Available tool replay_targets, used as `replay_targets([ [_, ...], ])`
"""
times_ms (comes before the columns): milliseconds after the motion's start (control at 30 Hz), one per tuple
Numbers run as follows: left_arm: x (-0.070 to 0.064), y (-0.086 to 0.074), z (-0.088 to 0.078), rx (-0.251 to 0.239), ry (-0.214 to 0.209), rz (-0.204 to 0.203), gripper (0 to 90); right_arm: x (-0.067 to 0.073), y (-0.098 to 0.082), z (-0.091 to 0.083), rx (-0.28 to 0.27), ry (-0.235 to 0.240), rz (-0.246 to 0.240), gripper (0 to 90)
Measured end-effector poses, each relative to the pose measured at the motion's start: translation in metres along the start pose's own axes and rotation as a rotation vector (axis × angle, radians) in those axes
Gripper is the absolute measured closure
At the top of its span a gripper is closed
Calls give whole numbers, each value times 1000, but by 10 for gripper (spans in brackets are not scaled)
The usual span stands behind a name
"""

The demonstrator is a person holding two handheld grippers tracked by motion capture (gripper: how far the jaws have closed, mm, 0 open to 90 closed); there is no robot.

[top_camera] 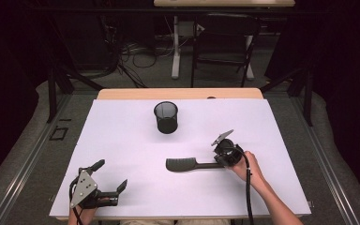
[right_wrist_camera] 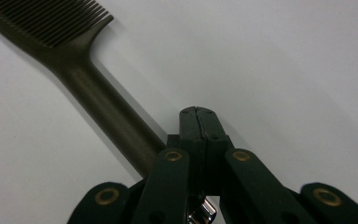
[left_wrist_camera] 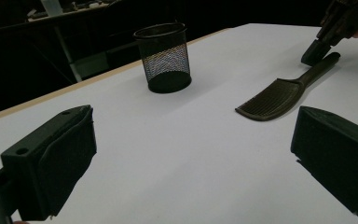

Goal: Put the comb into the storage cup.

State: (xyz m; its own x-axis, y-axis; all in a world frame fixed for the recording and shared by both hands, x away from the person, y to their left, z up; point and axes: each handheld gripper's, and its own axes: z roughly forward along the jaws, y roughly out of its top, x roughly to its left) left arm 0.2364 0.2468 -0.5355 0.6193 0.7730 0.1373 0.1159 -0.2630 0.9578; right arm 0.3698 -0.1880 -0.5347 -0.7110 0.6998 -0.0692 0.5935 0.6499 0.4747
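White paper covers the table (top_camera: 122, 140); the right gripper (right_wrist_camera: 198, 114), jaws pressed together, sits beside the spatula (top_camera: 187, 164) handle. It must spread before grasping. Left gripper (top_camera: 110, 176) rests spread.

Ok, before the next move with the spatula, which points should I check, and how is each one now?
1. Spatula lies flat on the table, nothing on it: ok.
2. Right claw open for a grasp: not ok, its jaws are shut.
3. Spatula handle between the right claw's jaws: not ok, it lies beside them.
4. Mesh cup stands upright, mouth up: ok.
5. Left claw out of the way: ok, open, at the near left edge, apart from both things.
6. Cup has room inside: cannot tell, its inside is too dark.
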Motion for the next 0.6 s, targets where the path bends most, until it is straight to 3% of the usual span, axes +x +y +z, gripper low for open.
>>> replay_targets([
  [600, 0, 0, 0, -1, -2, 1, 1, 17, -9, -9, 35, 49, -28, 900],
])
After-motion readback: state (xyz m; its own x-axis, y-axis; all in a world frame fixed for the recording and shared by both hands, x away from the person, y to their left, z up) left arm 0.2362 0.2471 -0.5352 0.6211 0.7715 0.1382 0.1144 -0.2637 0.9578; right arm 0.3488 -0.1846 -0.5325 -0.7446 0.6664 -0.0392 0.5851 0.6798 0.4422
